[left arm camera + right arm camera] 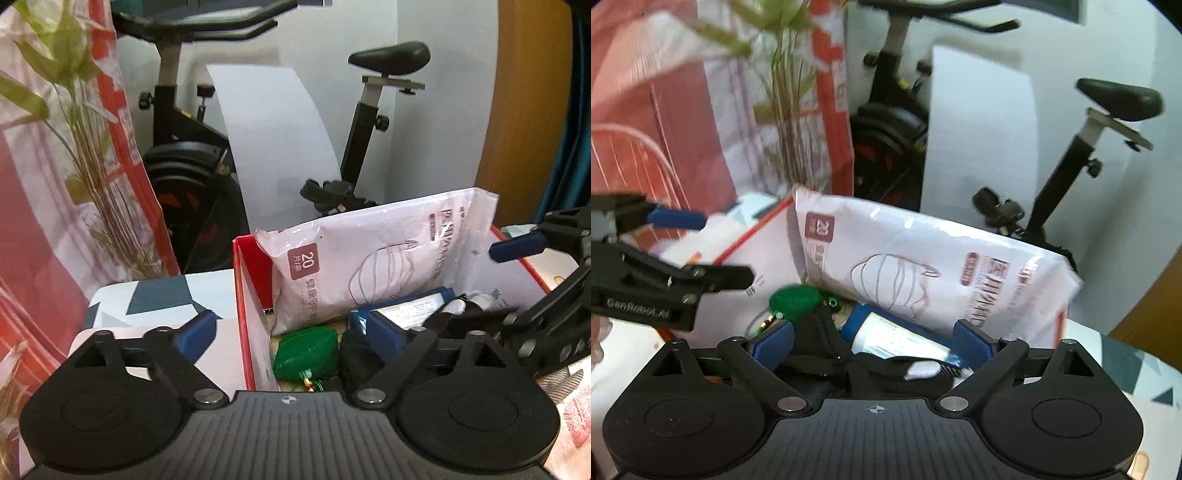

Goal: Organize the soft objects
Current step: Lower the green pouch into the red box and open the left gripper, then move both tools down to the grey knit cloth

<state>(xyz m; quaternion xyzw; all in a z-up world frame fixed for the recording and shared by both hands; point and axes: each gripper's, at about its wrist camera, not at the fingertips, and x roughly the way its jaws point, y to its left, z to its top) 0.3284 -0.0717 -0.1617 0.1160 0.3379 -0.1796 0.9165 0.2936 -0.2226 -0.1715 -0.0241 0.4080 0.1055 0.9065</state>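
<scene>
An open red box (240, 295) with white inner walls holds a white pack of face masks (369, 266) leaning on its far wall. In front of the pack lie a green mesh pouch (306, 352), a blue-edged packet (413, 306) and a black cloth (356, 354) with a white patch. My left gripper (284, 330) is open and straddles the box's left wall, with nothing pressed between its pads. My right gripper (873, 343) is open above the black cloth (849, 362), its pads apart from it. The mask pack (923, 266) and green pouch (794, 299) lie beyond it.
An exercise bike (184, 166) stands behind the table against a white wall. A plant (92, 147) and a red-and-white bag rise at the left. The box rests on a patterned tablecloth (159, 295). A wooden door (528, 110) is at the right.
</scene>
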